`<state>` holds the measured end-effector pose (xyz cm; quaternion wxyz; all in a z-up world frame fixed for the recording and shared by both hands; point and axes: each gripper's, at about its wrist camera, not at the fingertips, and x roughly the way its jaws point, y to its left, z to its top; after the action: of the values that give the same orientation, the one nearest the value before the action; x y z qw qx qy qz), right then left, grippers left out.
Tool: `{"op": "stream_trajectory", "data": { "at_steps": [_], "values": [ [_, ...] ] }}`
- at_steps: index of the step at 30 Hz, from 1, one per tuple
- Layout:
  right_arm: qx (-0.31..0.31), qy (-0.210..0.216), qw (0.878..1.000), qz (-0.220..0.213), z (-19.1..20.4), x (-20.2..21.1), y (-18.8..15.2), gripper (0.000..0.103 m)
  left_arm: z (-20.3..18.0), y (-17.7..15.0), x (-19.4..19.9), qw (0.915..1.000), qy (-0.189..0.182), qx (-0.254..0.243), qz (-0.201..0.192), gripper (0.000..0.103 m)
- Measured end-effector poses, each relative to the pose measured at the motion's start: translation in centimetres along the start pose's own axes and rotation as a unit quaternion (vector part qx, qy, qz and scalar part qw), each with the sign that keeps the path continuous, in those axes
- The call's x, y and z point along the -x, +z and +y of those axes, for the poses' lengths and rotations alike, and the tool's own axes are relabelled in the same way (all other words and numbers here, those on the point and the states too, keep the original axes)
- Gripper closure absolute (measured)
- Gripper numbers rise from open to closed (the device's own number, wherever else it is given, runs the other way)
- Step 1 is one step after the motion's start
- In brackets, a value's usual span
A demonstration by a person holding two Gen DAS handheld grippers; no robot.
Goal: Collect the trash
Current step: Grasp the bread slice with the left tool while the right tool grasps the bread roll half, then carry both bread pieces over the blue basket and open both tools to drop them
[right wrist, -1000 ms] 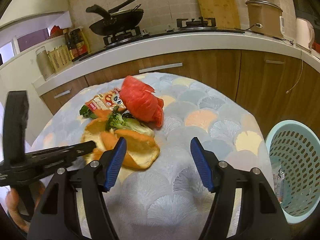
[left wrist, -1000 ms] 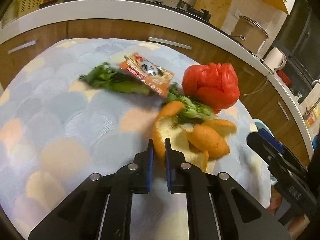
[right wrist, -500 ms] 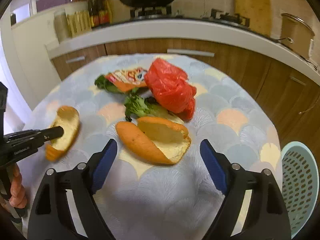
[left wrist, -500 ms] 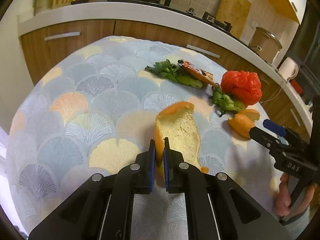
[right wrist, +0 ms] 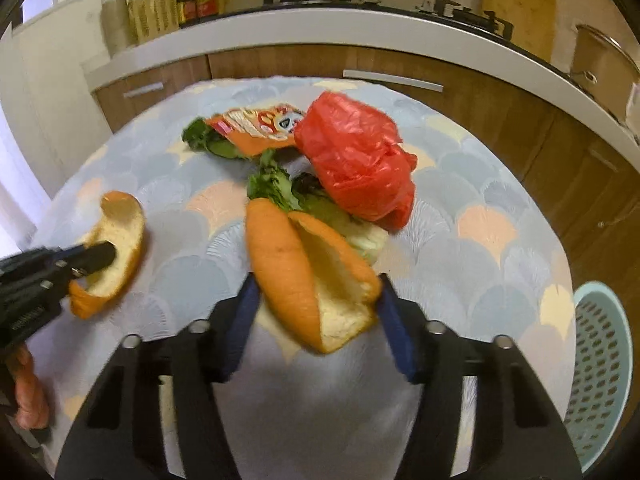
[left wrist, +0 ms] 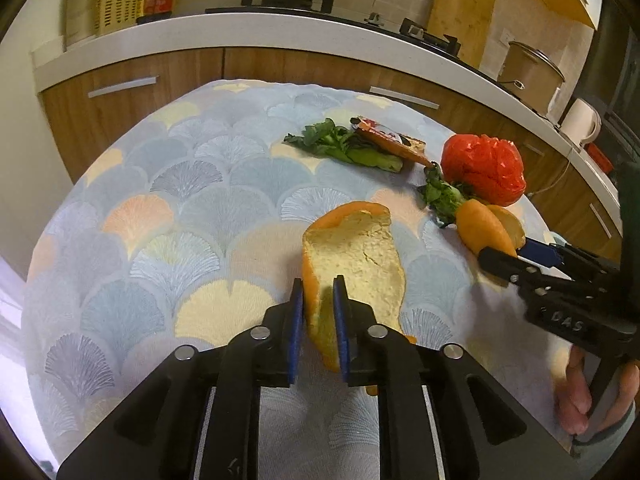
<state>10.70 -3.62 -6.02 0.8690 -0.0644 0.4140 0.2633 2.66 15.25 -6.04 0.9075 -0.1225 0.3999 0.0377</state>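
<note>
**Two claws, two pieces of orange peel**

Nearest to me, the left claw [left wrist: 319, 312] stands narrow with its jaws easing apart. The flat strip of orange peel [left wrist: 356, 256] runs up between its blue pads; the left pad touches the rind, while a small gap shows on the other side, so the grip looks slack. That strip lies pith-up on the bench [left wrist: 168, 216], which wears a cloth of pale fan shapes in blue, peach and cream.

To the side, the right claw [right wrist: 316, 304] is about half open and closing round the curled orange peel [right wrist: 304, 264], a folded piece with the rind outside and the white pith showing in its hollow. Its blue pads [right wrist: 394, 332] sit against the flanks of the peel. A hand [left wrist: 592, 396] grips the handle of that claw at the edge of the bench.

Just beyond the curled piece lie leafy green scraps [right wrist: 276, 184], touching it. A crumpled red plastic bag [right wrist: 356, 168] sits against those greens. Further back, a second bunch of greens [left wrist: 344, 148] lies partly under an orange snack wrapper [right wrist: 256, 130].

Off the bench's right side stands a pale teal perforated basket [right wrist: 600, 364], well apart from the litter. Behind everything runs a white kitchen counter [left wrist: 248, 28] over wooden cupboards.
</note>
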Motion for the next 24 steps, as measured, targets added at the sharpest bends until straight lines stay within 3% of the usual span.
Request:
{"op": "stream_trajectory", "data": {
  "at_steps": [3,8,12,16,21,24],
  "values": [
    [-0.021,0.023,1.0,-0.003,-0.3,0.8,-0.4,0.07,-0.1,0.0,0.0,1.0,0.003,-0.003,-0.001,0.086],
    [-0.013,0.027,0.999,-0.011,0.0,1.0,-0.8,0.069,-0.7,-0.1,0.1,0.9998,0.015,-0.014,-0.002,0.072],
    [-0.009,0.034,0.999,0.003,0.3,0.2,-0.4,0.054,-1.0,-0.2,0.1,0.9994,0.027,-0.023,-0.003,0.072],
    [0.0,0.028,0.999,0.014,0.8,-0.6,-0.2,0.048,-0.9,-0.2,0.1,0.9993,0.031,-0.019,-0.003,0.088],
    [0.002,0.035,0.999,0.021,1.2,-1.4,0.3,0.037,-0.7,-0.2,0.1,0.9995,0.027,-0.014,-0.003,0.089],
    [0.013,0.022,0.999,0.021,1.7,-1.5,0.2,0.035,-0.9,-0.2,0.1,0.9993,0.033,-0.018,-0.004,0.089]
  ]
}}
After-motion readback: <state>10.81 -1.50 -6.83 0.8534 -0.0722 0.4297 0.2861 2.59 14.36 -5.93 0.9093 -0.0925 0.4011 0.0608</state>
